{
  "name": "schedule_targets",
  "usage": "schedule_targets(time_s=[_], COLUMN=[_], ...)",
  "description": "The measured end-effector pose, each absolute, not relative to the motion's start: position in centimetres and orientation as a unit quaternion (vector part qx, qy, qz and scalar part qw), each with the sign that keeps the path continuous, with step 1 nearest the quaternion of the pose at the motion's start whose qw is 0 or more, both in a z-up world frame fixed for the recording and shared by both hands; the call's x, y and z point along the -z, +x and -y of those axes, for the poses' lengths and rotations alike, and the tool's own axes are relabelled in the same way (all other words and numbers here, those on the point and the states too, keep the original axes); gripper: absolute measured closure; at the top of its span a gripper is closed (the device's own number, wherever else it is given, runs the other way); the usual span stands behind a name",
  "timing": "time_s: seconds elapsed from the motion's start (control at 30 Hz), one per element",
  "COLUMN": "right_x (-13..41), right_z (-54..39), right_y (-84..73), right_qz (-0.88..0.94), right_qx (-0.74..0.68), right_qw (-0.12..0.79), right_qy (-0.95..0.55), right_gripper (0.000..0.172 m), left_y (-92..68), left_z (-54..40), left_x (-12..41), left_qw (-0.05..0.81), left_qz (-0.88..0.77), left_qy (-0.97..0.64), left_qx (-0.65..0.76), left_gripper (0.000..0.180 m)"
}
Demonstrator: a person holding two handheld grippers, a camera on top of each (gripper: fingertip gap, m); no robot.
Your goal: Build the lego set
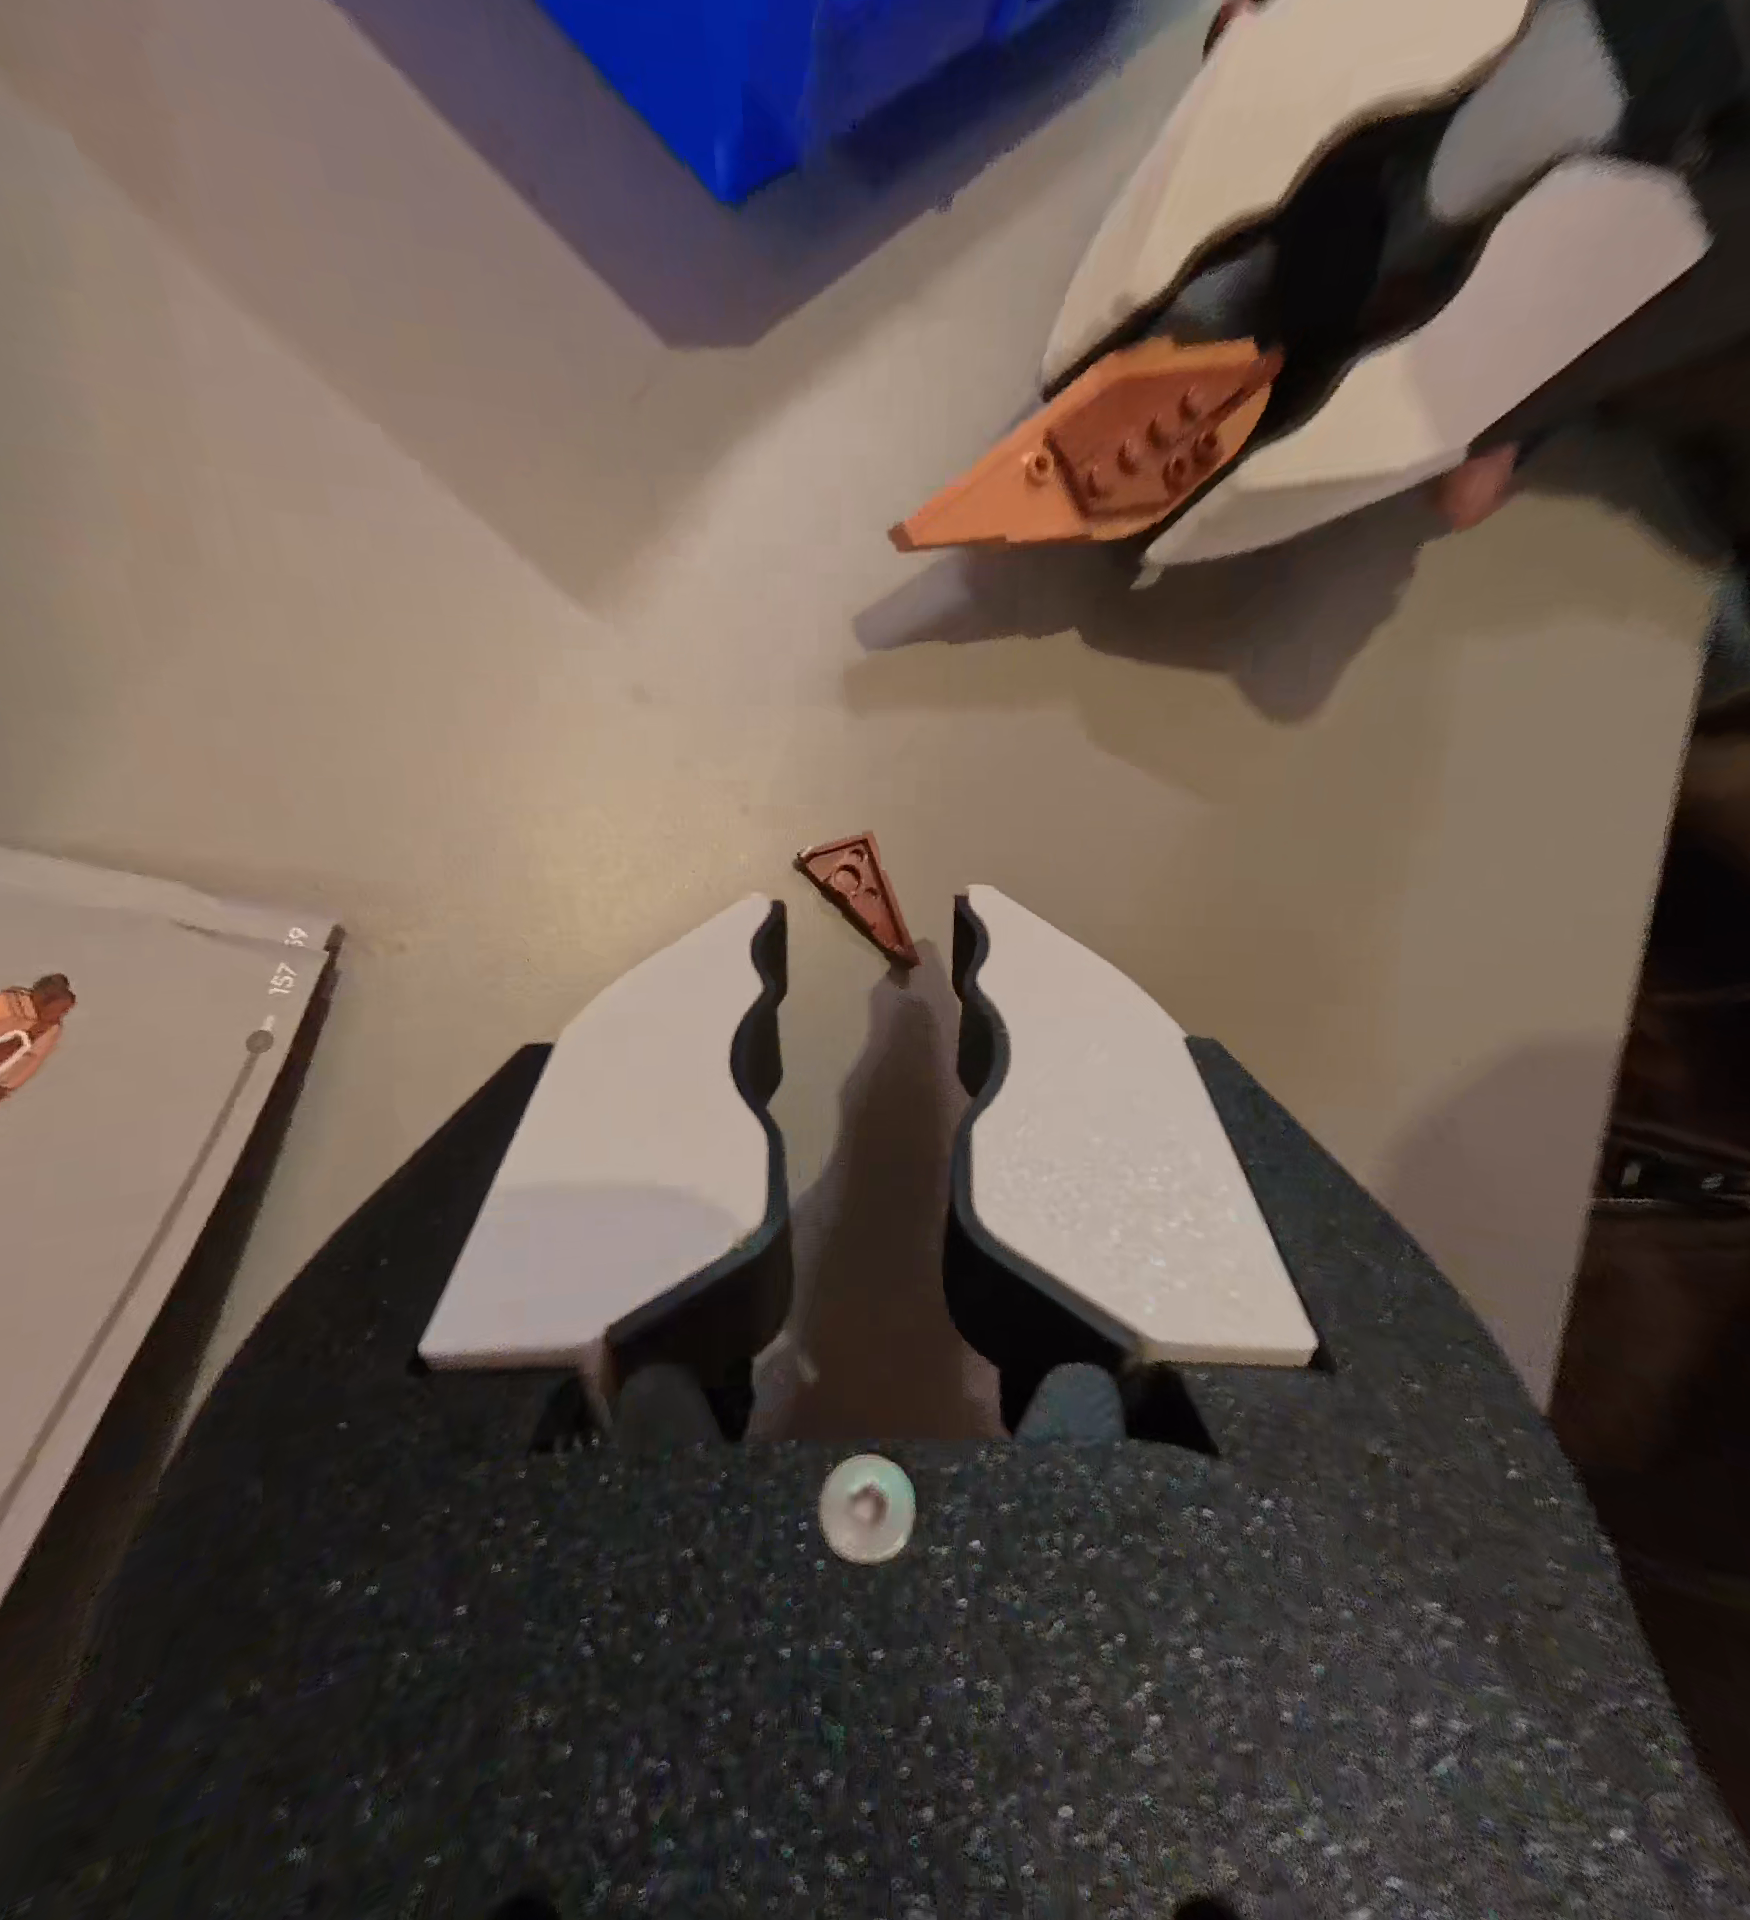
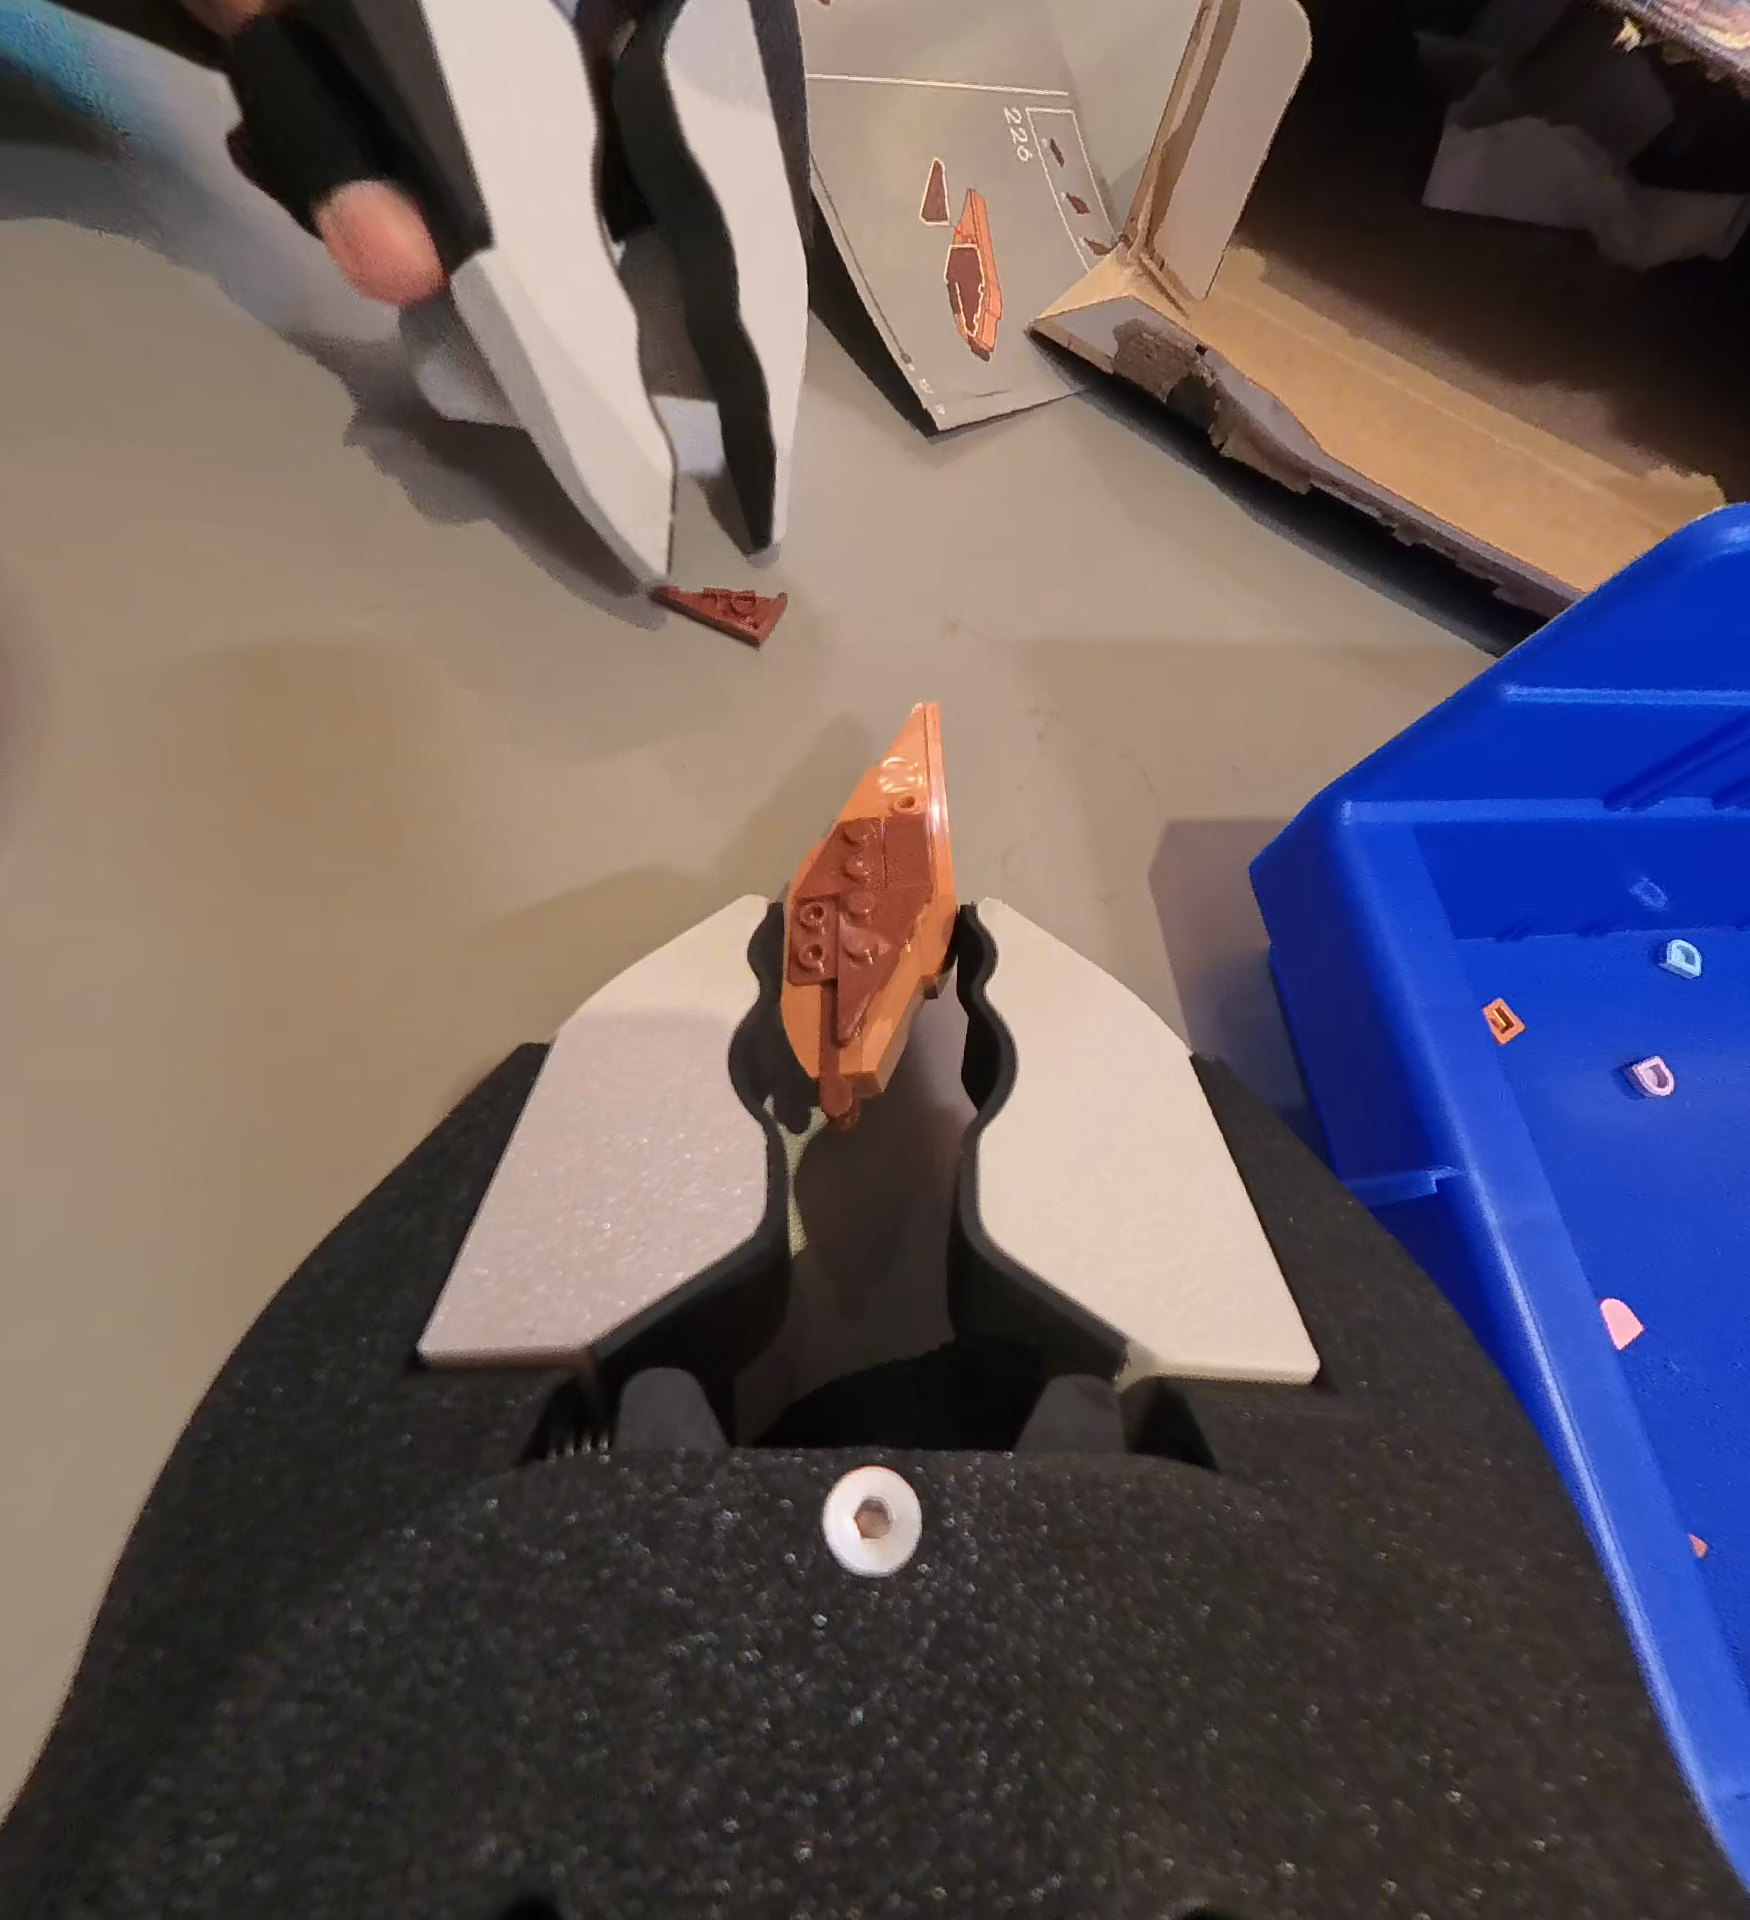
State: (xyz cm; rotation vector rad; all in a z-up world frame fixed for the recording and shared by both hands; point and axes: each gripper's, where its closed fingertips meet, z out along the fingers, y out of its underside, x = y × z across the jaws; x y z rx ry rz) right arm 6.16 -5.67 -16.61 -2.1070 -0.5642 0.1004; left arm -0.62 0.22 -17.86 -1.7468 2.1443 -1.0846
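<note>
Left gripper [image 1: 866, 914] hangs low over the grey table [image 1: 435, 644], pointing steeply down at it, its two white fingers [image 1: 663, 1060] spread apart with nothing between the pads. A small dark brown wedge plate [image 1: 858, 896] lies flat on the table right at the fingertips, its narrow end pointing back toward the gap and just beside the right-hand pad, not pinched by either one. In the right wrist view that same plate [image 2: 723, 611] sits just under the left gripper's tips [image 2: 710, 551].

Right gripper [image 2: 866, 925] is held higher, tilted down toward the table, and is clamped on an orange and brown brick model [image 2: 876, 925], a long pointed piece with brown studded plates on top. Both black pads press its sides, and its sharp tip sticks out ahead of the fingers. From the left wrist view the model [image 1: 1089, 457] juts out of that gripper toward the middle of the table, clear of the surface, with a fingertip of the person's hand [image 1: 1473, 488] showing at the gripper's edge.

Open table lies between the two grippers and to the left of the right one. A blue plastic bin [image 2: 1536, 935] stands close on the right, holding a few small loose pieces. An instruction booklet [image 2: 964, 239] and a torn cardboard box [image 2: 1318, 395] lie beyond the left gripper. The table's edge [image 1: 1671, 831] runs just right of the left gripper.
</note>
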Motion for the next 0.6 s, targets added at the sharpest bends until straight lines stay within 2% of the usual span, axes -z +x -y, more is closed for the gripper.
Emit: schedule_targets(time_s=[0.1,0.2,0.23,0.3,0.37,0.6], right_x=[16.6,16.6,16.6,16.6,16.6,16.5], right_z=[5.7,5.7,5.7,5.7,5.7,5.8], right_y=[6.2,6.2,6.2,6.2,6.1,5.9], right_qz=[0.23,0.229,0.229,0.23,0.23,0.242], right_qx=[-0.041,-0.04,-0.04,-0.039,-0.038,-0.034], right_qw=[0.461,0.461,0.461,0.461,0.461,0.465], right_qy=[-0.856,-0.856,-0.856,-0.856,-0.856,-0.851], right_gripper=[0.14,0.14,0.14,0.14,0.14,0.14], left_y=[-0.6,-0.3,-0.2,-0.2,0.0,1.1], left_z=[-0.2,-0.5,-0.6,-0.1,0.3,4.0], left_x=[18.7,19.0,19.1,19.1,19.1,14.8], left_qw=[0.118,0.151,0.16,0.163,0.166,0.006], left_qz=[-0.761,-0.786,-0.793,-0.807,-0.812,-0.661], left_qy=[-0.562,-0.544,-0.538,-0.519,-0.509,-0.558], left_qx=[0.301,0.252,0.237,0.23,0.231,0.502], left_gripper=[0.14,0.14,0.145,0.171,0.171,0.171])
